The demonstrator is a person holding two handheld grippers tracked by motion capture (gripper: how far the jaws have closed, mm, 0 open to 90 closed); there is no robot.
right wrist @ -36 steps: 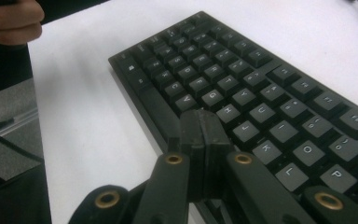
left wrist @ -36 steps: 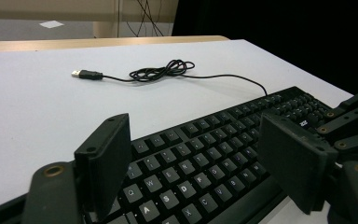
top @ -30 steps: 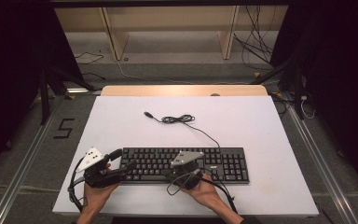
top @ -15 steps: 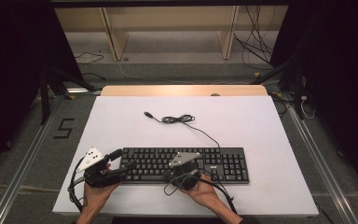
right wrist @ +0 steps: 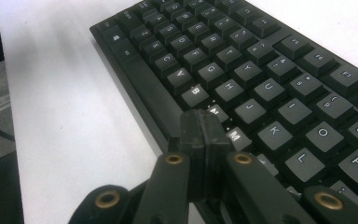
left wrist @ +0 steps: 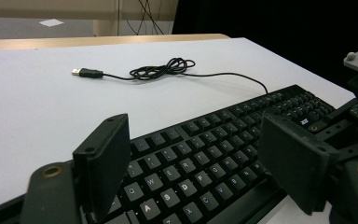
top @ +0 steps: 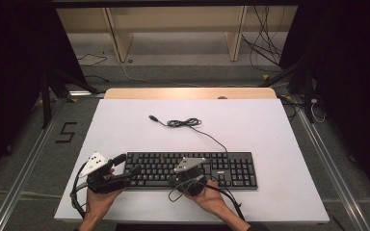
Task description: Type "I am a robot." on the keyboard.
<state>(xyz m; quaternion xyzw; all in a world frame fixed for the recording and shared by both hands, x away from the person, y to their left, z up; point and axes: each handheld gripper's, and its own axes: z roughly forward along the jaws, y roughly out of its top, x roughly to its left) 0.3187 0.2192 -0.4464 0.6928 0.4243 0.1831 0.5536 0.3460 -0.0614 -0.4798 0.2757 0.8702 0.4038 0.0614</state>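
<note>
Little has moved over the last second: both hands sit where they were at the near edge, the right one shifted only slightly.

Black full-size plastic keyboard (top: pixel 191 169) lies flat on the white table (top: pixel 270 130), near the person's side, long axis running left to right across it. Right hand-held gripper (top: pixel 189 179) is over the front edge of the keyboard about mid-length; in the right gripper view its jaws are pressed together with nothing between them, tip (right wrist: pixel 204 133) poised just above the keys around N and M, touching or nearly so, cannot tell which. Left hand-held gripper (top: pixel 134 171) is at the keyboard's left end, jaws spread wide with nothing between them, straddling the A–D key region as seen along its jaws (left wrist: pixel 191 172).

Judgement: right gripper is the nearer to a key press; the move is a short drop onto the key below the tip.

Thin black USB cable (top: pixel 183 123) leaves the keyboard's back edge and lies coiled farther out, plug (left wrist: pixel 87 72) free on the table. It is well apart from both grippers; nothing obstructs.
</note>
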